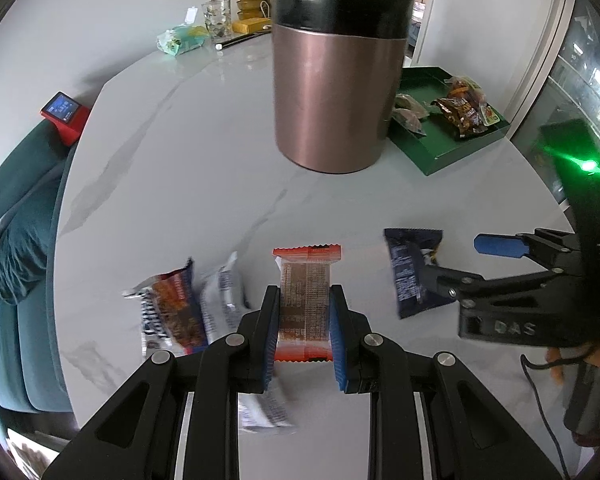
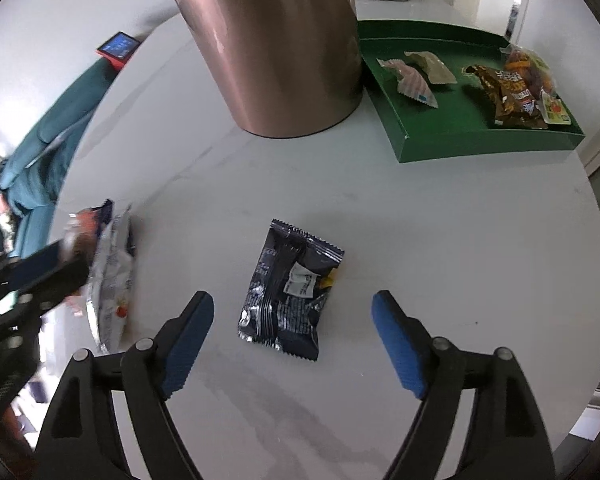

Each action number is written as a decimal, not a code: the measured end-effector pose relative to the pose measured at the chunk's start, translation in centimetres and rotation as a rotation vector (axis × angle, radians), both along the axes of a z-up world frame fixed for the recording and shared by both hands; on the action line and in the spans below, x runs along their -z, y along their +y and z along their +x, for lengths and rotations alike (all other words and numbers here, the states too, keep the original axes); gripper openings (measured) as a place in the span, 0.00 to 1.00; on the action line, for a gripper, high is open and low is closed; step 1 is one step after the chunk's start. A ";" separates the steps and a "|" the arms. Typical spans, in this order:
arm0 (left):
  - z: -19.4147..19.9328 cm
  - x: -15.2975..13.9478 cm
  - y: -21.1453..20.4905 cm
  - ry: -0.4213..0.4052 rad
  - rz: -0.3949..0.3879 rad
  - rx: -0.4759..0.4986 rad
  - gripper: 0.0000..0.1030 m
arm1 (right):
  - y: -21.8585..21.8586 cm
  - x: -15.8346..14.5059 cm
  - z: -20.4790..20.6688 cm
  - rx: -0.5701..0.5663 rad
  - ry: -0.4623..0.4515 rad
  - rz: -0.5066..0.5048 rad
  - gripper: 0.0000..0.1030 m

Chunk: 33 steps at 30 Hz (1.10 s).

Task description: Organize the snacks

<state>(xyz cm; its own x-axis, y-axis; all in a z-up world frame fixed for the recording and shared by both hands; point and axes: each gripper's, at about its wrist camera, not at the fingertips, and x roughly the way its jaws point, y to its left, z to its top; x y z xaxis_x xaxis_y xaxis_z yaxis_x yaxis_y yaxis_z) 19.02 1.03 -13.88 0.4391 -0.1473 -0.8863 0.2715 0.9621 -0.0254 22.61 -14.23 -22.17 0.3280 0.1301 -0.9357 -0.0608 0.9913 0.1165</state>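
Jaws of left gripper [image 1: 305,330] clamped on orange-edged brown snack bar [image 1: 305,304], held above tabletop [image 1: 180,184]. Right gripper [image 2: 294,340] jaws wide, empty, straddling dark blue snack packet [image 2: 290,292] lying flat, untouched. Advice: lower square, pinch packet mid-body (foil slips), carry to green tray [image 2: 452,140], far right beside copper canister [image 2: 276,48].

A round white marble table [image 2: 440,216] carries a copper canister [image 2: 276,48] beside a green tray [image 2: 468,148] of snacks. Nearer lie a dark blue packet [image 2: 288,292] and, well to its left, two overlapping wrappers [image 2: 108,276].
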 end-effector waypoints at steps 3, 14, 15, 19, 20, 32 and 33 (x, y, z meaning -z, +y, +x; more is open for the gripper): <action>0.0 0.0 1.3 -0.005 -0.001 -0.002 0.19 | 0.7 1.0 0.4 0.020 0.011 -0.027 1.00; 0.4 0.6 3.2 -0.001 -0.020 0.014 0.19 | 1.8 3.8 0.8 0.048 0.060 -0.091 1.00; 0.4 0.6 3.2 0.001 -0.022 0.017 0.19 | 1.8 3.9 0.8 0.049 0.062 -0.083 1.00; 0.7 0.7 3.0 0.007 -0.041 0.016 0.19 | 2.1 4.2 0.9 0.015 0.057 -0.124 1.00; 0.7 0.7 3.0 0.007 -0.044 0.015 0.19 | 2.4 4.3 0.9 0.001 0.054 -0.142 1.00; 0.9 0.2 0.0 0.015 -0.034 0.011 0.19 | 0.4 3.3 -0.2 -0.111 0.034 -0.091 0.46; 1.0 0.1 -0.3 0.013 -0.035 0.012 0.19 | -0.3 2.9 -0.3 -0.116 0.028 -0.082 0.46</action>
<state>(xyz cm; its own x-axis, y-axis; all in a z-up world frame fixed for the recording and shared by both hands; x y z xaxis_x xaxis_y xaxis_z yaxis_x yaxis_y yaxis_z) 20.03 0.71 -13.99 0.4254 -0.1830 -0.8863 0.2823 0.9573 -0.0622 22.27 -14.52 -25.02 0.2890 0.0879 -0.9533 -0.1730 0.9842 0.0383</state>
